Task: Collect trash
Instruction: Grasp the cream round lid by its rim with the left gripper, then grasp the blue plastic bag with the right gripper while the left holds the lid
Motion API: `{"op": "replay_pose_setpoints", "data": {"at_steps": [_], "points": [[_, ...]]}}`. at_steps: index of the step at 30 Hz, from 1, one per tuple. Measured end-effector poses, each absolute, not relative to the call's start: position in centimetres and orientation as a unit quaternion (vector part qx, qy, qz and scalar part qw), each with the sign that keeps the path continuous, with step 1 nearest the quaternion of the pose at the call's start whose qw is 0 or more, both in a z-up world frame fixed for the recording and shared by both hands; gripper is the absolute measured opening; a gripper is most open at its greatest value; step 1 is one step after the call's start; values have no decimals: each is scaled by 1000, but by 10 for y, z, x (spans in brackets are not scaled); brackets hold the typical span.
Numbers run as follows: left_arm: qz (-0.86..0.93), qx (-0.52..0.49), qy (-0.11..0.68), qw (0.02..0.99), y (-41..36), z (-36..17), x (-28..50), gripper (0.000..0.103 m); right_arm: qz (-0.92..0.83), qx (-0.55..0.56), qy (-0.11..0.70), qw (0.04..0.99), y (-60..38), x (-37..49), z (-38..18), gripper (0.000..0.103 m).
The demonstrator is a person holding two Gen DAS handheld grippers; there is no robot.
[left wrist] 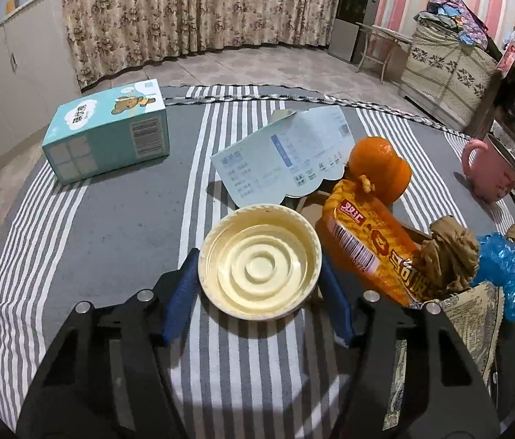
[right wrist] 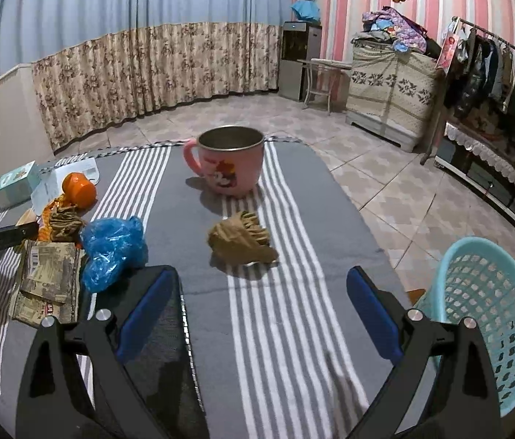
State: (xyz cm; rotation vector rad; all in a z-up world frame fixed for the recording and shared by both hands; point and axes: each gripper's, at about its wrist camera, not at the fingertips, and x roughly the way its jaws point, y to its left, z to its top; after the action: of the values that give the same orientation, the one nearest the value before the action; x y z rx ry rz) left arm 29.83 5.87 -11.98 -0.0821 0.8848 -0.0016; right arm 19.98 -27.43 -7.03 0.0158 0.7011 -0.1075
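A round cream plastic lid [left wrist: 257, 261] lies hollow side up on the striped tablecloth [left wrist: 111, 241]. My left gripper [left wrist: 258, 261] is shut on it, one blue pad against each side of its rim. To its right is a heap of trash: an orange snack wrapper [left wrist: 367, 248], an orange peel [left wrist: 380, 170], crumpled brown paper [left wrist: 447, 256] and a blue plastic bag [left wrist: 502, 270]. My right gripper [right wrist: 262, 274] stands open over the cloth. Another brown paper wad [right wrist: 241, 243] lies just beyond its fingertips, untouched.
A teal tissue box [left wrist: 107, 135] and a pale printed leaflet [left wrist: 286, 157] lie farther back. A pink mug [right wrist: 230, 162] stands near the far edge. A light blue plastic basket [right wrist: 488, 314] sits off the table's right edge. Flattened printed packaging [right wrist: 49, 285] lies beside the blue bag.
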Motion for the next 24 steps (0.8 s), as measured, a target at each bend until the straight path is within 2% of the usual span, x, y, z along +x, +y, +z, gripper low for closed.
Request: {"op": "replay_pose_setpoints", "data": {"at_steps": [17, 19, 21, 22, 24], "points": [[50, -8, 350, 935, 73, -94, 269, 61, 3, -14, 355, 935, -199, 239, -73, 93], [48, -11, 350, 935, 75, -94, 268, 61, 13, -18, 369, 929, -191, 246, -81, 85], [46, -15, 347, 937, 75, -94, 266, 61, 30, -19, 388, 921, -183, 252, -89, 63], [43, -16, 345, 937, 75, -93, 266, 61, 42, -18, 398, 916, -180, 255, -93, 56], [41, -13, 343, 938, 72, -93, 264, 61, 64, -10, 410, 910, -177, 259, -99, 31]]}}
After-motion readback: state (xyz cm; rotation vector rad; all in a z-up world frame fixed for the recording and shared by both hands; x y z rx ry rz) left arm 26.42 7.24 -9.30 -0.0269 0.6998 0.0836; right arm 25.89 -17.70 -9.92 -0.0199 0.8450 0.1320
